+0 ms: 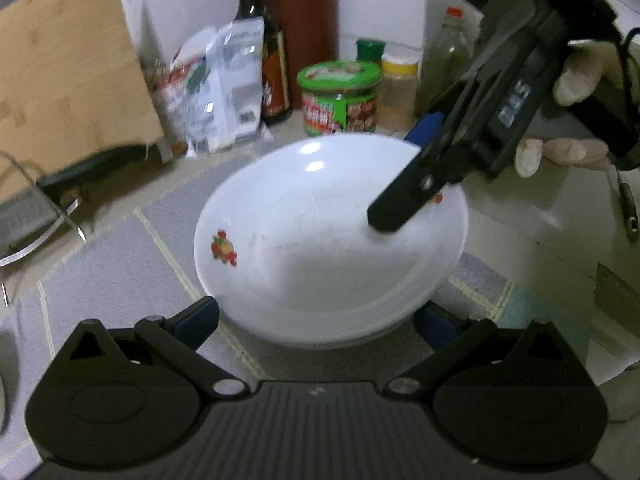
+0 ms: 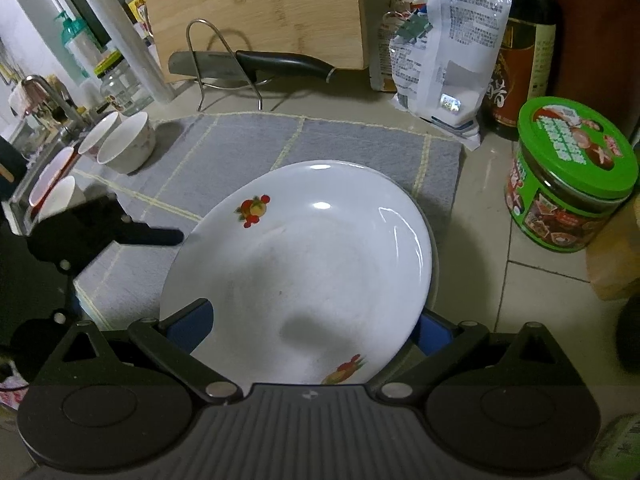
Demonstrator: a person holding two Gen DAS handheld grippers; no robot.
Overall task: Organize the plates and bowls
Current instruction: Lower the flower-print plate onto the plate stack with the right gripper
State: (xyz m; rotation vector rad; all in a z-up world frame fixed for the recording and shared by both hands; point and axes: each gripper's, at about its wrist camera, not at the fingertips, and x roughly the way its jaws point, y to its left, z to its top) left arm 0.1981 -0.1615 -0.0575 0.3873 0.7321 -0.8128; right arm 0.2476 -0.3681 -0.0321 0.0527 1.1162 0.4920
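Nearest your right gripper [image 2: 310, 334], the plate [image 2: 304, 264] sits between its two fingers, one above the rim and one below, so that claw looks clenched on the plate's near edge. The plate is white with fruit prints and hangs tilted over the grey mat [image 2: 248, 144].

Seen from the left wrist, your left gripper [image 1: 320, 320] is spread wide, one finger on each side of the plate [image 1: 320, 248], neither clearly touching; it reads as released. Across the plate from it, your right gripper [image 1: 404, 208] comes down from the upper right, its black finger lying on the plate's far rim, with your gloved hand [image 1: 568, 152] behind it.

Left of the plate, at the mat's far corner, two bowls [image 2: 124, 144] lie tipped on their sides, touching. Right of the plate stands a green jar [image 2: 568, 180] on the bare counter. Beyond the plate, past the mat, a knife [image 2: 256, 62] rests on a wire rack in front of a cutting board [image 2: 256, 12], with a white bag [image 2: 444, 60] and a dark bottle [image 2: 520, 60] beside it.
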